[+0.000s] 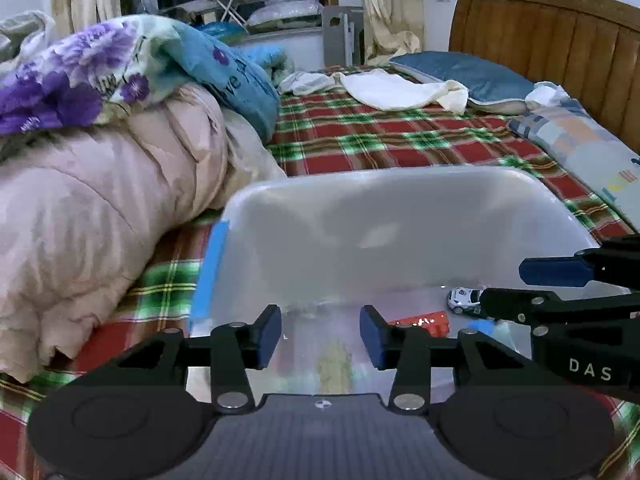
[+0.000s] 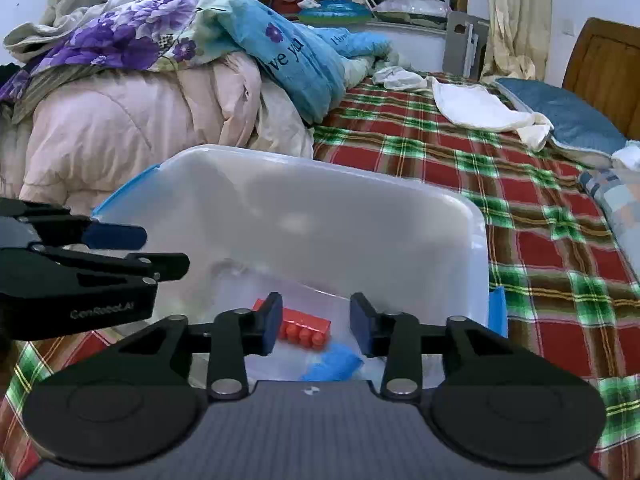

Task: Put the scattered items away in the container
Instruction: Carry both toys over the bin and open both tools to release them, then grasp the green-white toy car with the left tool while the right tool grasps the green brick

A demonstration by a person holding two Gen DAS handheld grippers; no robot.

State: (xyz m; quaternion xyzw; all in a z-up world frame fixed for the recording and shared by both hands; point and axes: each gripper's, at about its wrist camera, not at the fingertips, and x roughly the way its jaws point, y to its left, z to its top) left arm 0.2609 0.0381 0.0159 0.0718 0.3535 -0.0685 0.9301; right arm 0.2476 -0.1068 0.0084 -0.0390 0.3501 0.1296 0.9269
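I hold both claws, left gripper [image 1: 320,330] and right gripper [image 2: 316,322], spread and empty above the container [image 2: 478,248]; the red brick [image 2: 306,330] and toy car [image 1: 464,299] lie inside, so I lift straight up, clear of its rim.

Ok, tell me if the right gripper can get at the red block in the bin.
Probably yes: the right gripper hangs open just above the red block inside the open bin, with nothing covering it.

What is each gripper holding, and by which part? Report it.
Nothing. Left gripper and right gripper both stand open and empty above the clear plastic bin.
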